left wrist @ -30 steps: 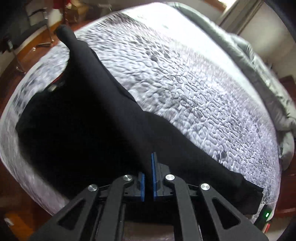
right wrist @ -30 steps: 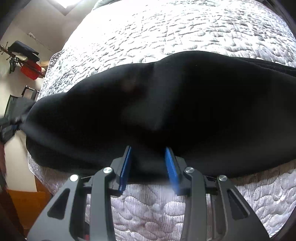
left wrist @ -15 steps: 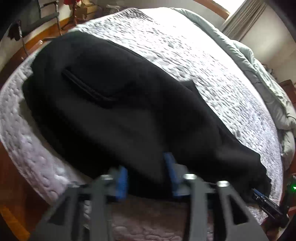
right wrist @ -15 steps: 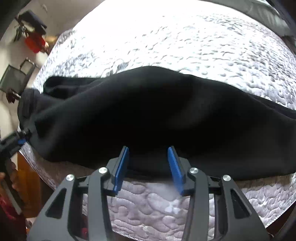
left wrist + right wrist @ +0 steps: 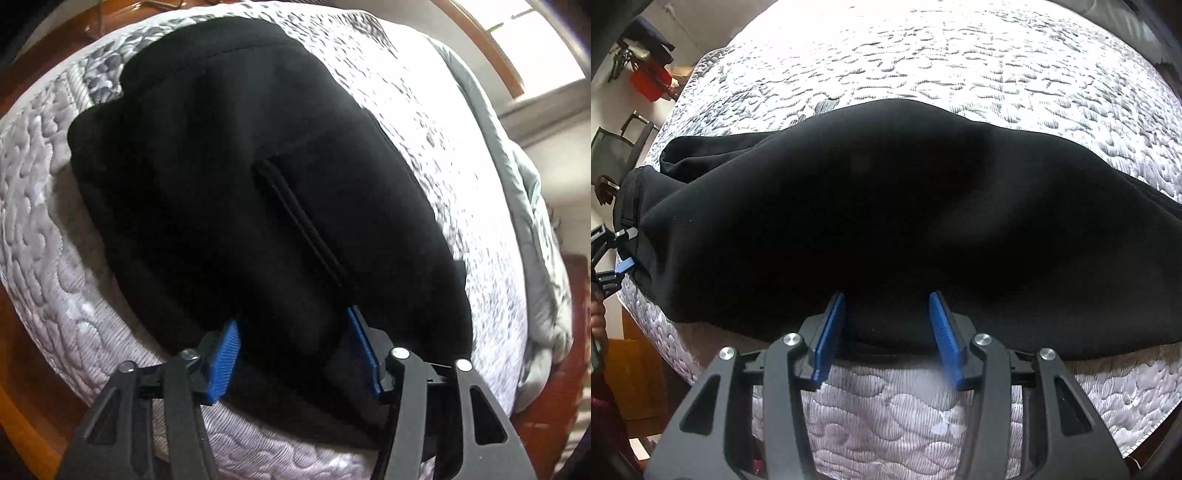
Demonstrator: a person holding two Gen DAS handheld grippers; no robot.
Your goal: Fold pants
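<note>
Left wrist view looks down on black pants (image 5: 258, 192) lying folded on a bed (image 5: 40, 206) with a quilted pale cover. The left gripper (image 5: 295, 347) points steeply down at the near edge of the pants, close to the bed's edge. Its blue pads (image 5: 223, 360) stand apart with the black cloth lying between them; the jaws are closing, yet the pads do not visibly press the fabric, so it holds nothing. A pocket seam (image 5: 303, 229) runs slantwise from the middle of the cloth toward the right pad. A grey duvet (image 5: 524, 206) lies bunched along the far right side of the bed, under a bright window (image 5: 535, 44). Brown wooden floor (image 5: 22, 417) shows beside the bed.

Right wrist view shows the pants (image 5: 905, 221) stretched as a wide band across the bed (image 5: 923, 59), from the left edge of the mattress to the right border of the picture. The right gripper (image 5: 886, 332) also points down at the near hem, which lies just at the mattress edge. Its pads (image 5: 827, 339) are parted and the jaws are opening; the cloth's edge sits between them, not pinched. At far left, the left gripper (image 5: 618, 254) appears small, at the end of the pants, with part of a hand (image 5: 598, 317) below it. A chair (image 5: 617, 147) and a red thing (image 5: 650, 83) stand by the wall.
</note>
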